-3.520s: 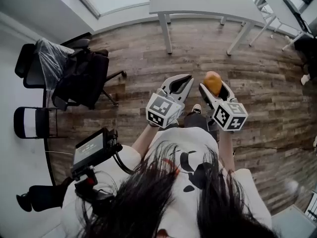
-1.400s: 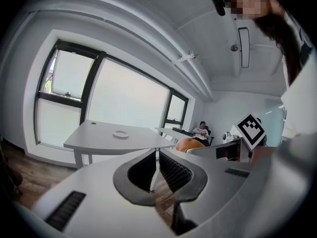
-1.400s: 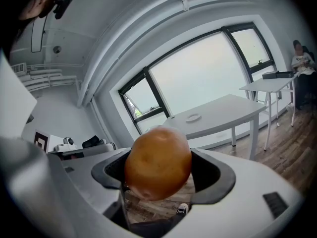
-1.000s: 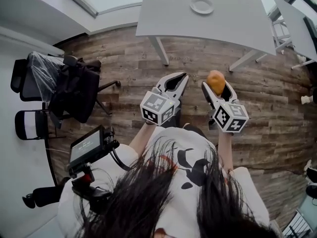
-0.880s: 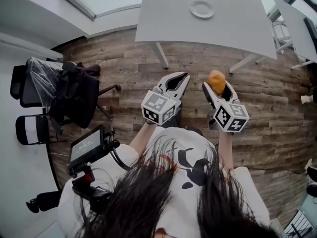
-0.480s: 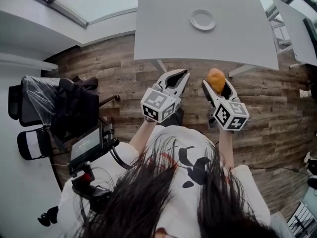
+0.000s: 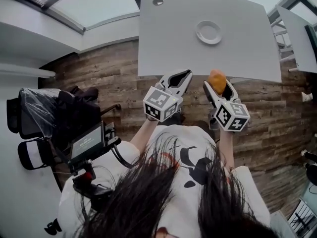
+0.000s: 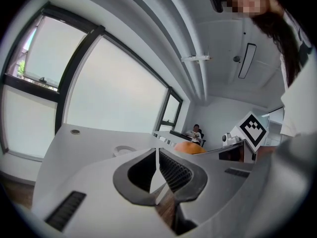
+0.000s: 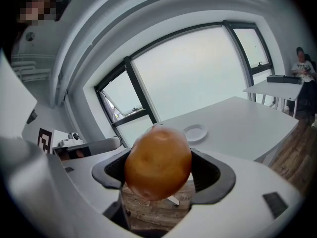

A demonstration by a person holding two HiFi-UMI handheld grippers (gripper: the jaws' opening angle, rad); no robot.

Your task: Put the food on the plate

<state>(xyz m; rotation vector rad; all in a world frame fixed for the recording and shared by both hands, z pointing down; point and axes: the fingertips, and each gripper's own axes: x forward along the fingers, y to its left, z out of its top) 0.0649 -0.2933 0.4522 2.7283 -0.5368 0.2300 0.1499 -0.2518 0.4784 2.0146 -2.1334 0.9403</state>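
Note:
A round brown-orange piece of food (image 7: 217,81) sits between the jaws of my right gripper (image 7: 217,79), which is shut on it. In the right gripper view the food (image 9: 158,162) fills the middle and hides the jaw tips. A small white plate (image 7: 208,32) lies on the white table (image 7: 168,38) ahead; the plate (image 9: 195,132) shows just beyond the food. My left gripper (image 7: 184,75) is shut with nothing in it, its tips meeting over the table's near edge. From the left gripper (image 8: 157,151) the plate (image 8: 124,150) lies left of the tips.
A small round grey disc (image 7: 157,1) sits at the table's far left corner. Black office chairs (image 7: 39,115) stand on the wooden floor at left. A second white table (image 7: 299,29) is at right. A person (image 9: 301,66) sits far off by the window.
The table and plate have come nearer and lower in the head view. Both grippers now reach the table's near edge. The right gripper still holds the food; the left stays shut.

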